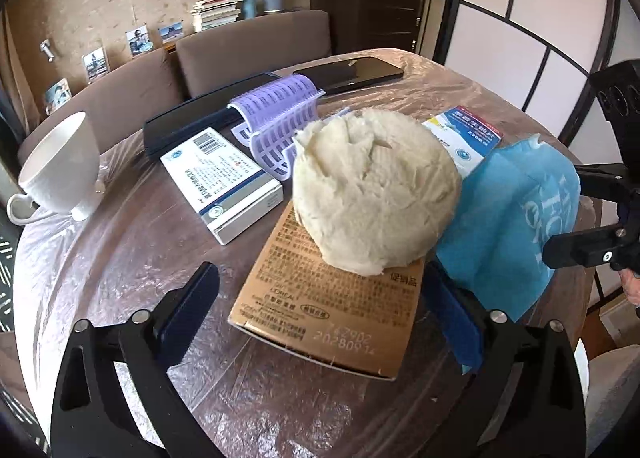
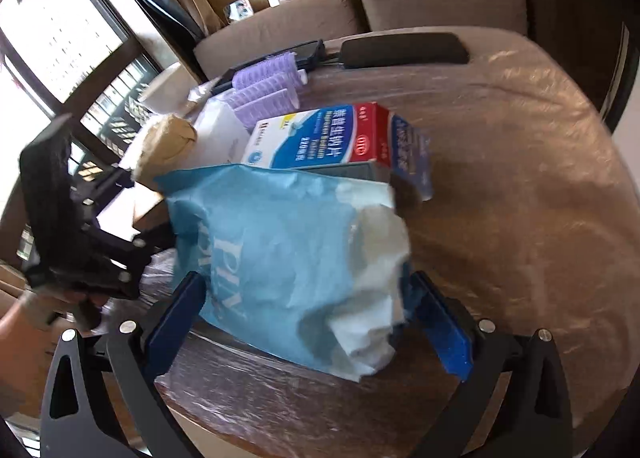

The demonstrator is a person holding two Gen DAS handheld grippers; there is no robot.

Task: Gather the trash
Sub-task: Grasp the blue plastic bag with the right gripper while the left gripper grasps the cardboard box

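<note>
A crumpled cream tissue ball (image 1: 372,190) rests on a flat tan carton (image 1: 332,306) on the round table. My left gripper (image 1: 322,270) stands open and wide around both. Its left finger (image 1: 188,298) is clear of the carton, and its blue right pad sits by the carton's right edge. A crumpled blue paper bag (image 2: 280,242) with a white underside lies between the wide jaws of my right gripper (image 2: 306,278). I see no pad pressing on it, though this view is blurred. In the left wrist view the blue paper bag (image 1: 508,218) stands right of the tissue, with my right gripper (image 1: 564,214) at its far edge.
The plastic-covered table (image 1: 120,258) also holds a white cup (image 1: 60,166), a white and blue medicine box (image 1: 224,182), a purple ribbed plastic piece (image 1: 276,126), a long dark case (image 1: 192,122), a black flat case (image 1: 352,72) and a red, white and blue box (image 2: 320,138). Brown chairs (image 1: 256,46) stand behind.
</note>
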